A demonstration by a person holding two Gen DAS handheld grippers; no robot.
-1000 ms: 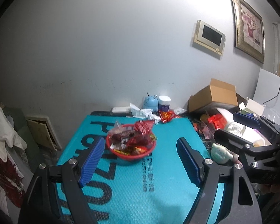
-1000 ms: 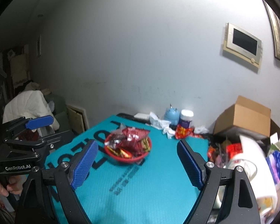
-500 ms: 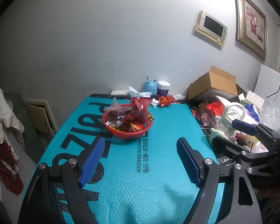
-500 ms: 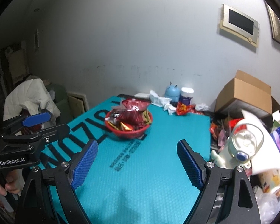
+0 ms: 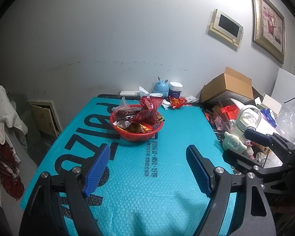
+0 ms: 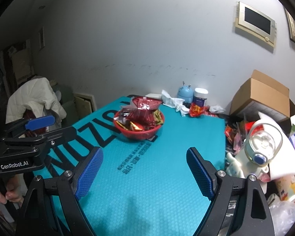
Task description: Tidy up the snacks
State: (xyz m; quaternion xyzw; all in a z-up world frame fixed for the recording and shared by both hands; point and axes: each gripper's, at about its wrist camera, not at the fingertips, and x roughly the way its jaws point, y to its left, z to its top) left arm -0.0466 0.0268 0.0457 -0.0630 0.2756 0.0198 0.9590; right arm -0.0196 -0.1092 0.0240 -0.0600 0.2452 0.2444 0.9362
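Note:
A red basket [image 5: 137,135] [image 6: 141,133] heaped with red and yellow snack packets [image 5: 147,110] [image 6: 142,111] sits on the far half of a teal mat [image 5: 147,186] [image 6: 153,177]. One red packet [image 5: 177,102] [image 6: 196,110] lies loose at the mat's far edge. My left gripper [image 5: 147,169] hovers open over the mat's near part, well short of the basket, nothing between its blue pads. My right gripper [image 6: 144,172] is likewise open and empty. Each gripper shows at the side of the other's view, the right one [image 5: 265,149] and the left one [image 6: 29,135].
A blue deer-shaped gadget [image 5: 160,87], a white-lidded jar [image 5: 175,90] and crumpled tissues [image 6: 172,102] line the far wall. Right of the mat is clutter: a cardboard box [image 5: 228,86], a white bottle [image 6: 261,147], a small plush figure [image 5: 234,142], wrappers. White clothing [image 6: 35,98] drapes at left.
Both grippers have sunk toward the mat and tipped down over the last second, so the basket sits higher in each view. Most of this happened early. Jaw gaps are unchanged.

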